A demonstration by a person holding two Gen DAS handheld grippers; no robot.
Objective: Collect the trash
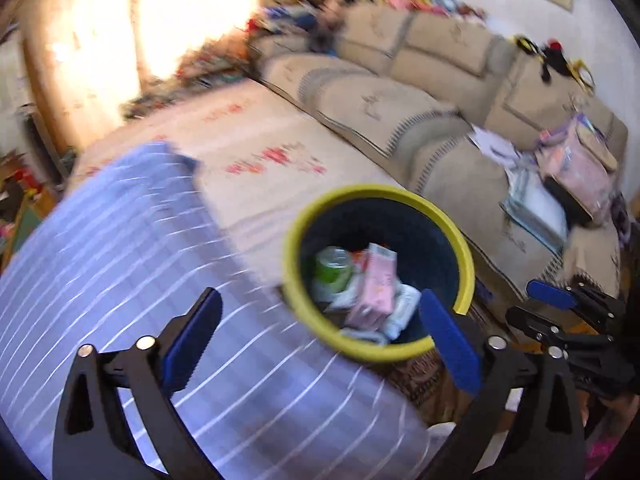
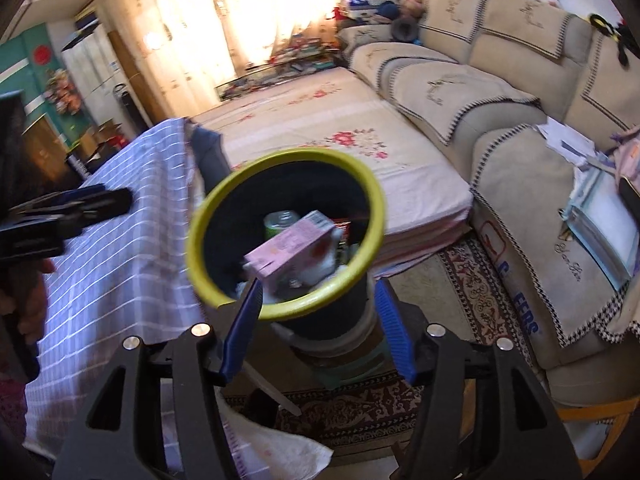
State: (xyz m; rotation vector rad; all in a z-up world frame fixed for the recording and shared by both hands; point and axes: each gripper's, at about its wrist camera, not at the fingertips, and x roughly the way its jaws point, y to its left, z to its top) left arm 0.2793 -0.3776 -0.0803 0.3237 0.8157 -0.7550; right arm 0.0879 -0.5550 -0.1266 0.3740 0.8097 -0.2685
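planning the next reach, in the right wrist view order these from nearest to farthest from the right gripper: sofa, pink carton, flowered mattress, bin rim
1. bin rim, its near edge just ahead of the right gripper
2. pink carton, lying inside the bin on the other trash
3. flowered mattress, behind the bin
4. sofa, to the right; its far seats lie beyond the mattress, though its near end comes closer

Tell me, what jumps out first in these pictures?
The yellow-rimmed bin in the middle, with a pink carton and a green can lying in it. To its left is a blue striped cloth; a beige sofa runs along the right. Both grippers, left and right, stand open near the bin.
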